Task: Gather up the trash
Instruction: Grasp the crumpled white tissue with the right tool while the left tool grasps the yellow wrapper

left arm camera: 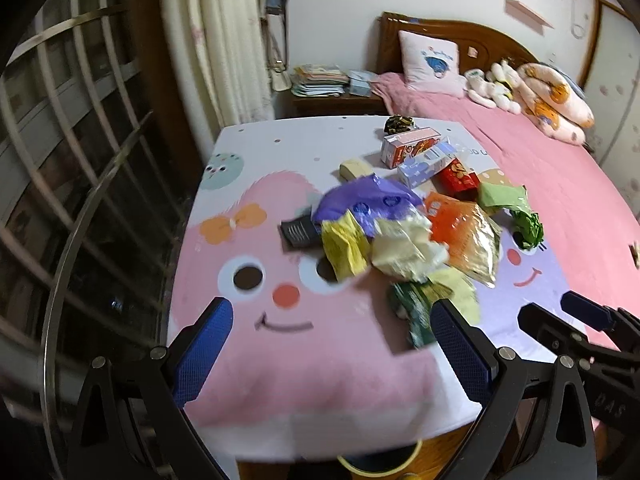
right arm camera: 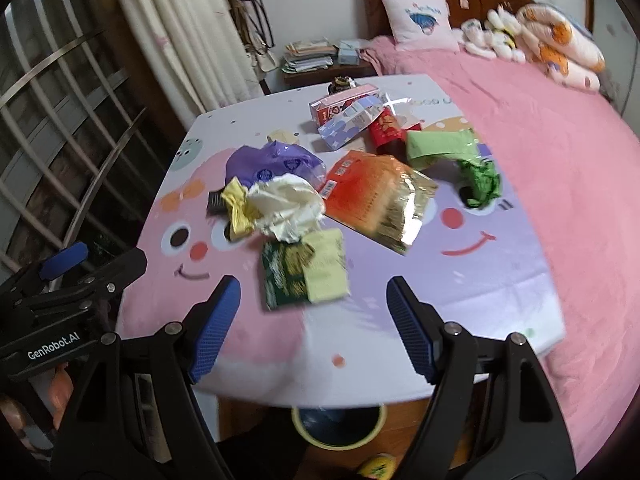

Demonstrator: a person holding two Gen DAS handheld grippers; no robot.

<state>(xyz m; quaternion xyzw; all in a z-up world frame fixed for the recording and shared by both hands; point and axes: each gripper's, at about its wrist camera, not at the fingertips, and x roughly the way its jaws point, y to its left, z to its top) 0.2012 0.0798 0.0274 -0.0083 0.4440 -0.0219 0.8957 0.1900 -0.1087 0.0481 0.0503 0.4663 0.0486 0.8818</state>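
Both grippers empty and spread wide, poised over the near edge of the counter (right arm camera: 500,280), which is draped in a pink-and-lilac cartoon-face cloth; nothing is between either pair of fingers. Judged step: the approach, before any first pick. The trash sits in a loose heap mid-counter, well apart from both tools. Nearest the right gripper (right arm camera: 314,320) is a flat dark-green and pale-yellow foil packet (right arm camera: 304,274), lying just ahead of its opening; behind it are a crumpled cream paper wad (right arm camera: 286,206), a crinkled purple plastic bag (right arm camera: 272,162) and a large orange-and-gold foil pouch (right arm camera: 376,200). The next move probably calls for lowering the right gripper onto the green-yellow packet and closing on an edge, since it lies flat and offers little height. The left gripper (left arm camera: 332,344) faces mostly bare cloth, with the heap off to its right. The right wrist view shows a round yellow-rimmed bin (right arm camera: 340,426) on the floor under the counter's near edge, a likely drop point; the left view catches only a sliver of it (left arm camera: 376,464). Each view shows the other gripper at its margin. Both frames are motion-blurred.
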